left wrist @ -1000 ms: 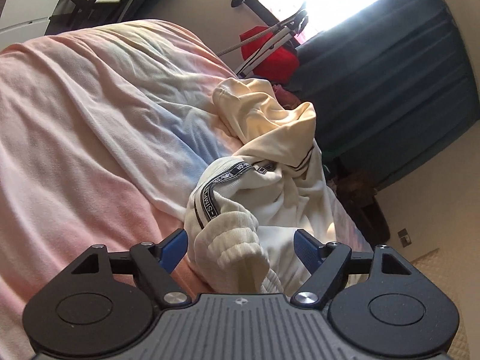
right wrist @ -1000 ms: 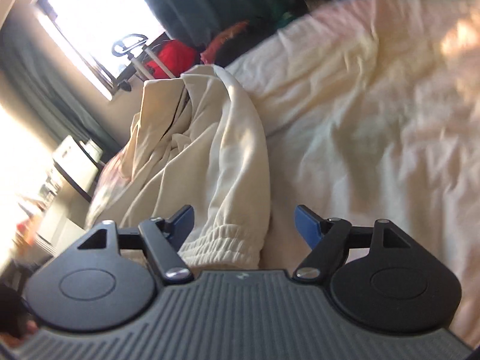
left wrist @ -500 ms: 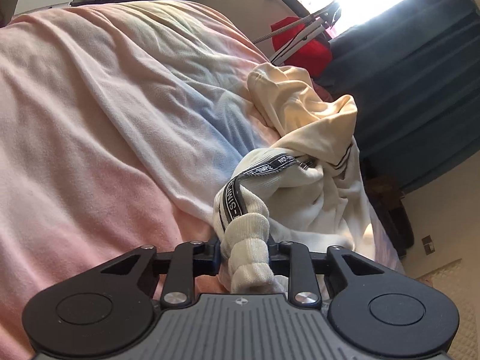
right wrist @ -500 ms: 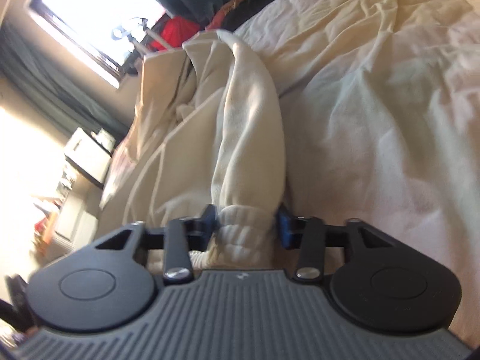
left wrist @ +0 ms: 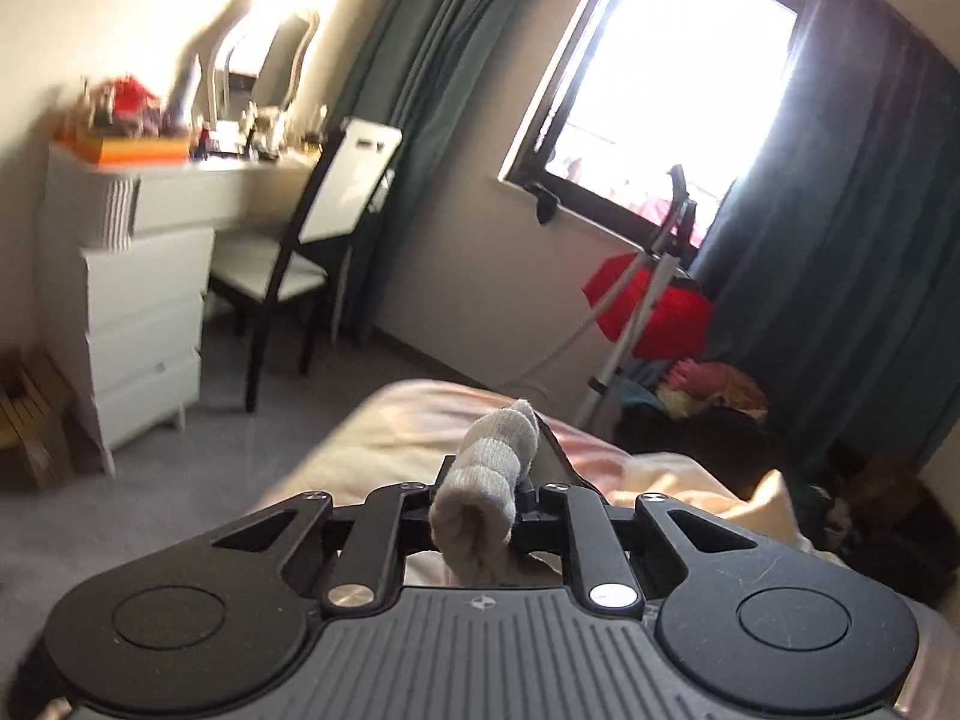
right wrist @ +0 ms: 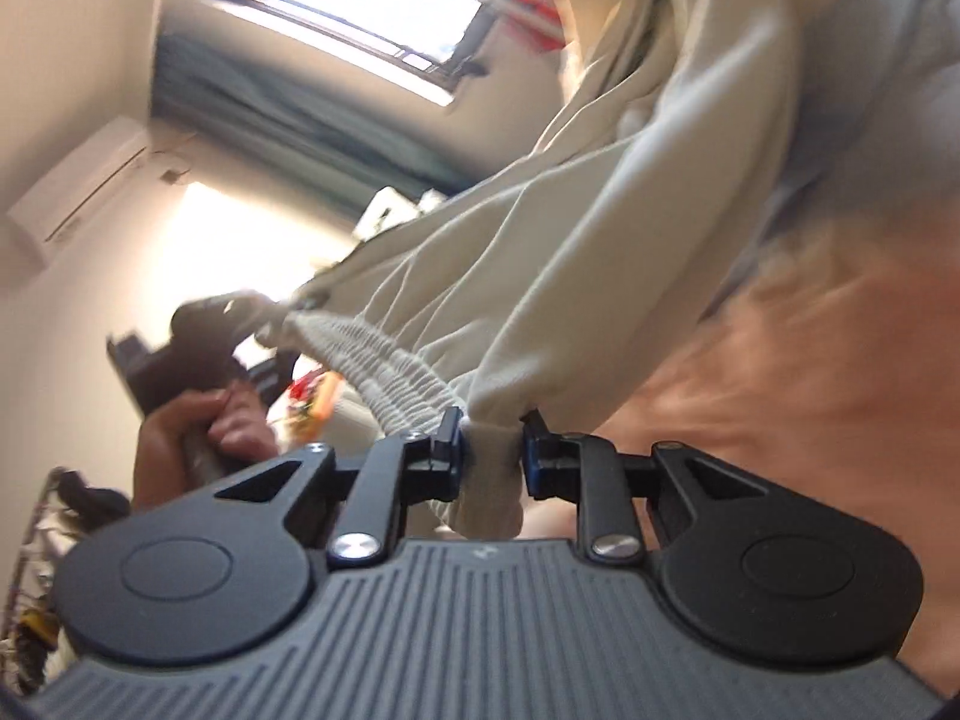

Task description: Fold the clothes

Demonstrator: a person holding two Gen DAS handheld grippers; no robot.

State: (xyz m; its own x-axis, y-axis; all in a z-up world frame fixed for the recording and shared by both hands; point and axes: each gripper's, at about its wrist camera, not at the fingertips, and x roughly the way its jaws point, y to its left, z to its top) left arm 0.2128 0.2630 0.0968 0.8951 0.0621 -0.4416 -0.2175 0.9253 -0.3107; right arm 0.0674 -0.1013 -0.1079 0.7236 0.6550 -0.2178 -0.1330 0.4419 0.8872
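my left tongs [left wrist: 480, 495] are clamped on the ribbed waistband roll of a cream cotton pair of sweatpants [left wrist: 487, 468], and my right tongs [right wrist: 491, 457] are pinched shut on another stretch of the same gathered band [right wrist: 384, 354], so the garment hangs between the two grips above the bed with the peach and cream sheet [left wrist: 420, 426], part of it draped back toward the bedding. i judge i hold it at two points of the waist so the band pulls taut and the legs fall straight, which a flat fold needs; whether this is the shaking-out before folding or a lift in the middle of one, the pictures do not settle. the left wrist view shows little of the cloth beyond the bunched roll in the jaws, but it gives the room: a white chest of drawers [left wrist: 144, 324], a dark-framed chair with a pale seat [left wrist: 300, 276], teal curtains [left wrist: 840, 252] and a bright window [left wrist: 678, 78]. the right wrist view, blurred, shows what the left cannot: the elastic band stretched sideways, the cream fabric running up and away, and, at the far end of the band, a person's hand [right wrist: 198, 426] wrapped round the other tool's handle.
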